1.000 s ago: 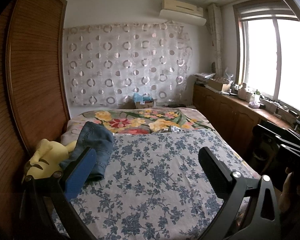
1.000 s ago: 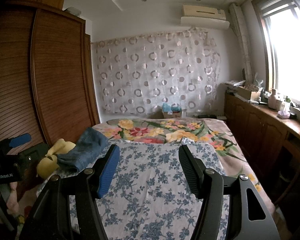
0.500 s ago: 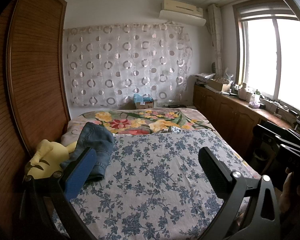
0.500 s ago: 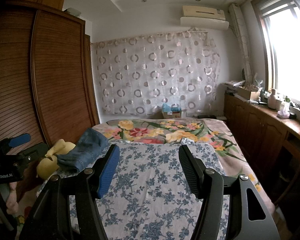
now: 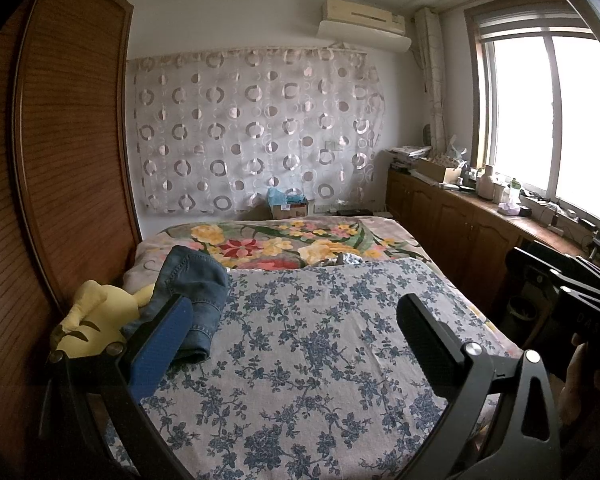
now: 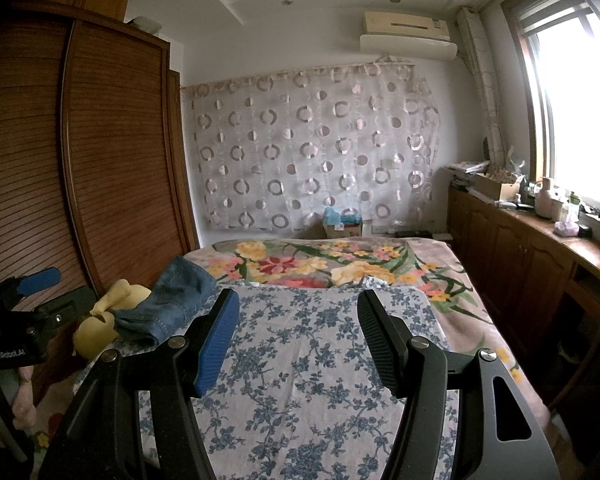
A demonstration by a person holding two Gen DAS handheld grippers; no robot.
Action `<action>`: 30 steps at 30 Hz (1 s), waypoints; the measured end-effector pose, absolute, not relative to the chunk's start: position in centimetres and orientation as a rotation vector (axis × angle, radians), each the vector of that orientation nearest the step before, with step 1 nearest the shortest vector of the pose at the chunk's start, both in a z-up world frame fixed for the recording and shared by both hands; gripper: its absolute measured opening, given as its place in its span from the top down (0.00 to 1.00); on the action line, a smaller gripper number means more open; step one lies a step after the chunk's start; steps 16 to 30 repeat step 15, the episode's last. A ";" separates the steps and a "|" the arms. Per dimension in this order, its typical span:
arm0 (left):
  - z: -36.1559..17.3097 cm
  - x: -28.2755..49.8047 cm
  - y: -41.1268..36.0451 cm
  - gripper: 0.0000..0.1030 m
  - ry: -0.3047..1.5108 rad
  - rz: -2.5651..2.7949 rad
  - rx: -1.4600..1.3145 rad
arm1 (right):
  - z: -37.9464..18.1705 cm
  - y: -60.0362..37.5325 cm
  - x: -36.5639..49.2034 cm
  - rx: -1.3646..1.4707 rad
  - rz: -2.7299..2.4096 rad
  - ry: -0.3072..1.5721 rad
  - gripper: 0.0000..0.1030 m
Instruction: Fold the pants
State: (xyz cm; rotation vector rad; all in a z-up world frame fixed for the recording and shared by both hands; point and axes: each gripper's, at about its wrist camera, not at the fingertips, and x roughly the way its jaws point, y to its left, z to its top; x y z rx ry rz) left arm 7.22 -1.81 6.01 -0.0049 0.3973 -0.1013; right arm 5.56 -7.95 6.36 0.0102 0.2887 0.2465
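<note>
Blue denim pants lie folded in a bundle on the left side of the bed, partly over a yellow plush toy. In the right wrist view the same pants sit left of the gripper. My left gripper hovers open over the blue-flowered sheet, its blue pad just in front of the pants, nothing between the fingers. My right gripper is also open and holds nothing, above the middle of the sheet.
A tall wooden wardrobe runs along the bed's left side. Low wooden cabinets with clutter stand under the window at right. A flower-patterned blanket covers the far half of the bed. A hand holds the left gripper's handle.
</note>
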 end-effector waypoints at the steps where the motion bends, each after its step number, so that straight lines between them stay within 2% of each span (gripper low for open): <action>1: 6.0 7.2 -1.8 0.01 0.397 -0.101 -0.005 | 6.4 -7.9 5.6 0.011 0.246 0.288 0.38; 30: 5.9 7.2 -1.9 0.01 0.396 -0.099 -0.004 | 6.4 -8.0 5.5 0.012 0.244 0.280 0.38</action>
